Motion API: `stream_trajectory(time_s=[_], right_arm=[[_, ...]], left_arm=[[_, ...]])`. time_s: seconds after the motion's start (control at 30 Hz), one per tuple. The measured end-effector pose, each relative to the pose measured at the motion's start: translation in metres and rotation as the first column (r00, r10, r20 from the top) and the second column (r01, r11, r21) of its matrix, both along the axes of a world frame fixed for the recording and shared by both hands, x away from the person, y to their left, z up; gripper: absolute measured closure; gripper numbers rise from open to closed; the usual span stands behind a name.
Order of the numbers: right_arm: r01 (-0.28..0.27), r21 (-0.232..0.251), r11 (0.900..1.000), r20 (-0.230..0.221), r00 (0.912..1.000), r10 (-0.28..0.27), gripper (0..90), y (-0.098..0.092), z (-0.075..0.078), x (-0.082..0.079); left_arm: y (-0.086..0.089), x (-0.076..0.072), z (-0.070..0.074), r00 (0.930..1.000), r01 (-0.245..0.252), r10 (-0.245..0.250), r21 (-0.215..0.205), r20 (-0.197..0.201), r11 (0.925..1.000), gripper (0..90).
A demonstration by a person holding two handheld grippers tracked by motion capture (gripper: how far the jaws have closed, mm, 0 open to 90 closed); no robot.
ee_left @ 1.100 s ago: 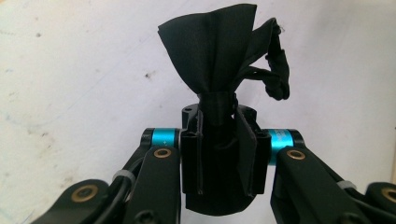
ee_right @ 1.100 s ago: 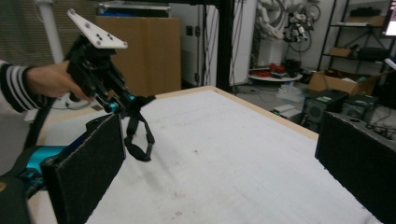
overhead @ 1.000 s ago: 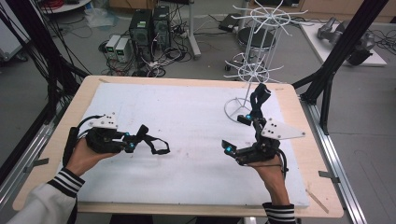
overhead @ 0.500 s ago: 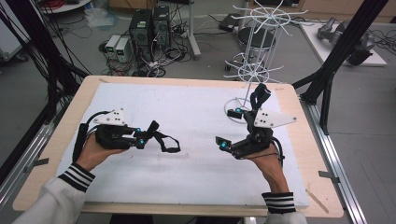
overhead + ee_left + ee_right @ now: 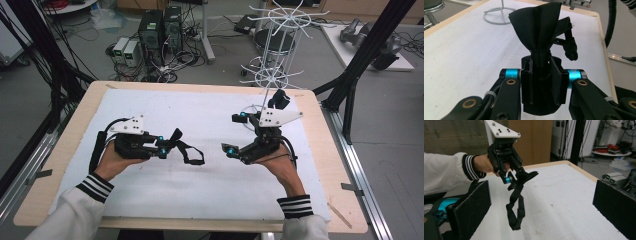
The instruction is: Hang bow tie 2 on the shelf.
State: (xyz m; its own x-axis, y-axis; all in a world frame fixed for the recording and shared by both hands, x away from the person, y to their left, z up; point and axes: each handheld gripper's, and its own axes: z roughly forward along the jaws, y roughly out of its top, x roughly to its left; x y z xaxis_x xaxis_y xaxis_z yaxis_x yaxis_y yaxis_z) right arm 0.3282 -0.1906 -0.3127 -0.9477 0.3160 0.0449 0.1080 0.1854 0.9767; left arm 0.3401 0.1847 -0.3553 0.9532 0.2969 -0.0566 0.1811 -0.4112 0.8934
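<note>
A black fabric piece with a long looped strap (image 5: 539, 27) is pinched at its gathered end in my left gripper (image 5: 541, 82), which is shut on it. In the high view the left gripper (image 5: 167, 145) sits left of centre, pointing right, and the strap (image 5: 190, 152) hangs from it just above the white cover. My right gripper (image 5: 236, 133) is right of centre, turned on its side and facing the left one, a short gap away. Its wide black pads (image 5: 471, 207) stand open with nothing between them. Ahead of it the strap (image 5: 516, 205) dangles from the left gripper (image 5: 510, 178).
A white wire rack (image 5: 274, 60) stands at the table's back right, just behind the right hand; its ring base (image 5: 497, 15) rests on the white table cover (image 5: 210, 190). The wooden table edge (image 5: 60, 150) frames the cover. Computers and cables lie on the floor beyond.
Both hands have drifted toward the table's middle and slightly up. The left gripper carried the black strap to the right, and the right gripper moved left toward it.
</note>
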Motion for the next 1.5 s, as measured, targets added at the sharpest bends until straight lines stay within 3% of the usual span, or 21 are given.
stream_trajectory(time_s=[0.47, 0.77, 1.03, 1.3, 1.5], right_arm=[[-0.061, -0.037, 0.997, -0.039, 0.9974, 0.06, 4.6, 0.025, 0.006, 0.011], [-0.112, -0.083, 0.99, -0.052, 0.9928, 0.108, 6.6, 0.039, 0.009, 0.016], [-0.143, -0.119, 0.983, -0.064, 0.9886, 0.136, 14.1, 0.052, 0.01, 0.02], [-0.168, -0.174, 0.97, -0.081, 0.9844, 0.156, 17.8, 0.062, 0.008, 0.022], [-0.198, -0.236, 0.951, -0.084, 0.9796, 0.183, 25.4, 0.067, 0.011, 0.022]], left_arm=[[-0.019, -0.002, 0.009, 0.9981, 0.05, -0.048, -0.04, 0.039, 0.998, 73.2], [-0.024, -0.003, 0.014, 0.9952, 0.083, -0.081, -0.03, 0.055, 0.9961, 73.3], [-0.029, -0.005, 0.017, 0.9924, 0.104, -0.102, -0.023, 0.069, 0.9943, 73.3], [-0.034, -0.006, 0.022, 0.9873, 0.141, -0.141, 0.002, 0.073, 0.99, 73.3], [-0.039, -0.007, 0.024, 0.9836, 0.163, -0.165, 0.03, 0.073, 0.9862, 73.3]])
